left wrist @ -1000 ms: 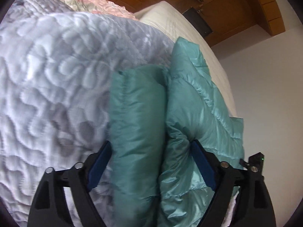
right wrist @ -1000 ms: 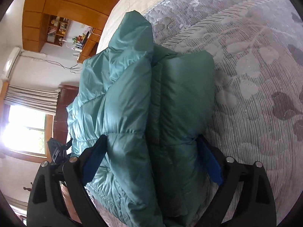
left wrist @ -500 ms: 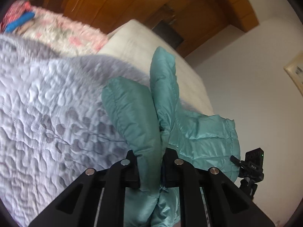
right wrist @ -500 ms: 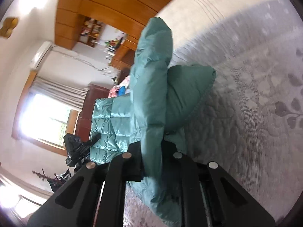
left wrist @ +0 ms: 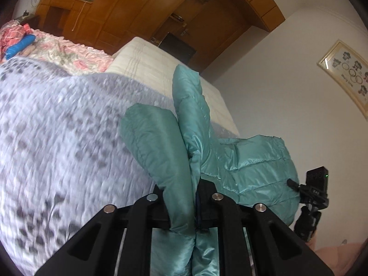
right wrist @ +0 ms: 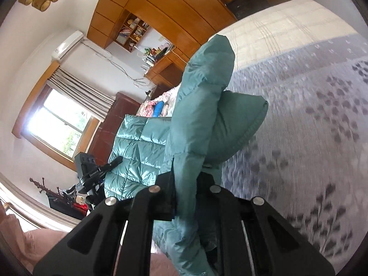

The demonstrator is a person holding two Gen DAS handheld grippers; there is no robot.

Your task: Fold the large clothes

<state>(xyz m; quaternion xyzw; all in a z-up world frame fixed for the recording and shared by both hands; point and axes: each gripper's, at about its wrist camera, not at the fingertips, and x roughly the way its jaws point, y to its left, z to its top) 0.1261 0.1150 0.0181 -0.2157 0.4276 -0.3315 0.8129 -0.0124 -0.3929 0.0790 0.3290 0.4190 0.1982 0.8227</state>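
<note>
Now both the left gripper [left wrist: 192,203] and right gripper [right wrist: 186,201] clench the teal puffer jacket [left wrist: 161,151] above the bed [left wrist: 57,138].

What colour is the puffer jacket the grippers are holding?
Teal green, a quilted puffer jacket; it shows best in the right wrist view.

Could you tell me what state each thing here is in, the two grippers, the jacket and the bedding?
left gripper: shut on the teal puffer jacket.
right gripper: shut on the same jacket's edge.
teal puffer jacket: folded over, pinched at two places, lifted above the bed.
grey quilt: spread over the bed.
window curtains: drawn open.
</note>
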